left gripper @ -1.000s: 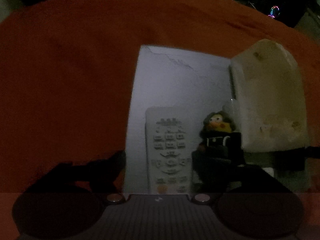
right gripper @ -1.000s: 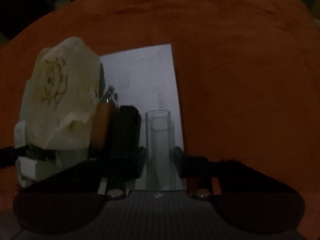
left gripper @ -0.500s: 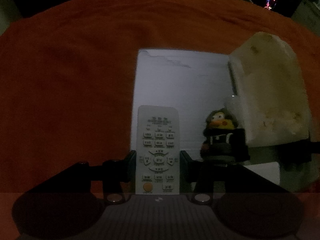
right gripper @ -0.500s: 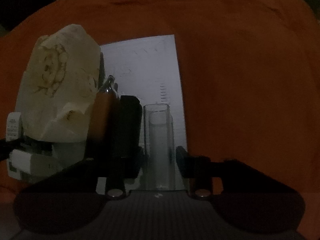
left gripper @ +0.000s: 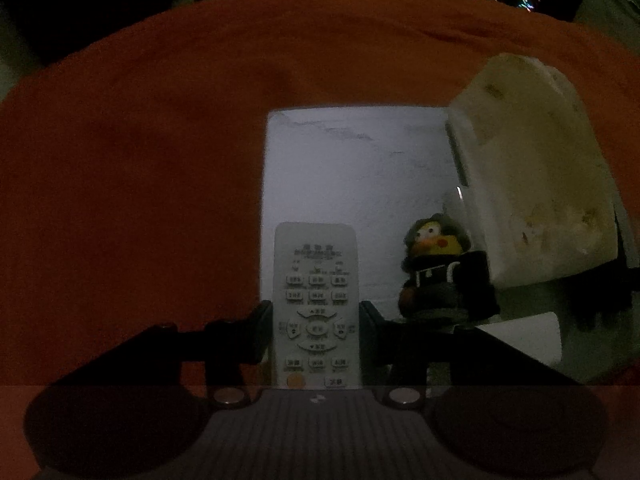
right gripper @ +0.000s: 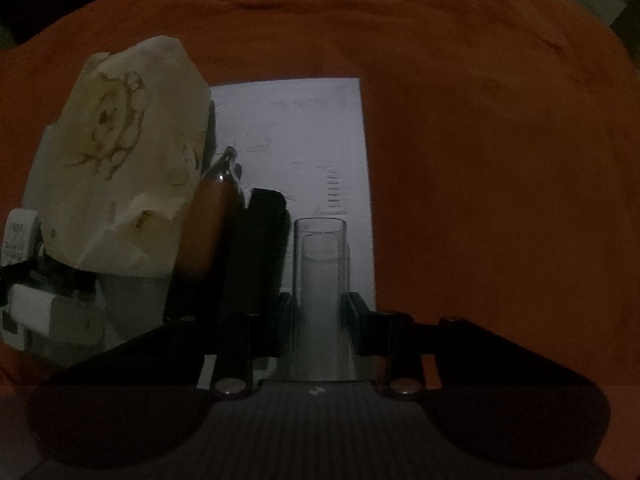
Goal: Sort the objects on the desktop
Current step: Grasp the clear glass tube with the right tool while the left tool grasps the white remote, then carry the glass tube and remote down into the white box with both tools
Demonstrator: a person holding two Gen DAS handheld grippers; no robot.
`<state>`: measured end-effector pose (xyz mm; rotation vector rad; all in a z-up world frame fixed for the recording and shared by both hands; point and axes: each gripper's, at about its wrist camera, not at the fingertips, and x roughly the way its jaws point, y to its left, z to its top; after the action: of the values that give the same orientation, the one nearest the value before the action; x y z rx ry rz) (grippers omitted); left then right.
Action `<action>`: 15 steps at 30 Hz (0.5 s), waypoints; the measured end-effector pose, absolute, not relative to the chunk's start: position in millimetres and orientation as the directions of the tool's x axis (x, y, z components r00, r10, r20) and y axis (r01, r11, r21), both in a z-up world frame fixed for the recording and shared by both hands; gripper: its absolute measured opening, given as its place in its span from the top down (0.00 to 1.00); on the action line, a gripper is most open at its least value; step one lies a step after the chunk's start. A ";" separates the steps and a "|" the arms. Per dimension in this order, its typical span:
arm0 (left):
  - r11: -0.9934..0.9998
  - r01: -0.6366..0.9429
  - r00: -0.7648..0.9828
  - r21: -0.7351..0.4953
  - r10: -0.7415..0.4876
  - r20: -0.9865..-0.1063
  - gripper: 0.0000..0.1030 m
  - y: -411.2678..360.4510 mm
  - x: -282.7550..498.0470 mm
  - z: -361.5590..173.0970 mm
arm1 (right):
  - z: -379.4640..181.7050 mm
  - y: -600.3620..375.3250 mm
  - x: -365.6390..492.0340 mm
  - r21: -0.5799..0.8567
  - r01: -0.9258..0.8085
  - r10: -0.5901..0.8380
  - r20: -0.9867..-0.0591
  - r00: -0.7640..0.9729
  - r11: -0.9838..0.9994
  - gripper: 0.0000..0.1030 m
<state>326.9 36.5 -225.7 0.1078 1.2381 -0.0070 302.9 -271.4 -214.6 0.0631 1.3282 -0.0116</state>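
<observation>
Left gripper (left gripper: 316, 332), open beside the white remote control (left gripper: 316, 304) a second ago, now has its jaws closed against the remote's sides over the white sheet (left gripper: 360, 168). Right gripper (right gripper: 320, 320) stays clamped on the clear tube (right gripper: 320, 300), above the sheet's right edge.

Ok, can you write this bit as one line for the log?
left gripper: shut on remote | right gripper: shut on clear tube | both over paper

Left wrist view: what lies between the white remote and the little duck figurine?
Only bare white paper. In the left wrist view the remote sits between the left gripper fingers, and the duck figurine stands apart to its right, one dark finger crossing the gap lower down.
</observation>
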 end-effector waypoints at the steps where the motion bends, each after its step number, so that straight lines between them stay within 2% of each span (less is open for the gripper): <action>1: 0.997 0.052 0.326 0.063 0.043 -0.944 0.61 39.1 326.0 -223.2 | -213.0 -273.5 302.4 0.047 0.051 0.033 -0.970 0.241 0.998 0.69; 15: 0.999 0.035 0.368 -0.041 -0.051 -0.929 0.61 43.8 303.8 -177.3 | -173.9 -273.0 280.0 0.155 0.066 0.130 -0.949 0.287 0.986 0.69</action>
<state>303.8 43.8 -177.3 -0.0146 1.1930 -0.0555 280.0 -273.0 -173.9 0.1762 1.2806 0.0432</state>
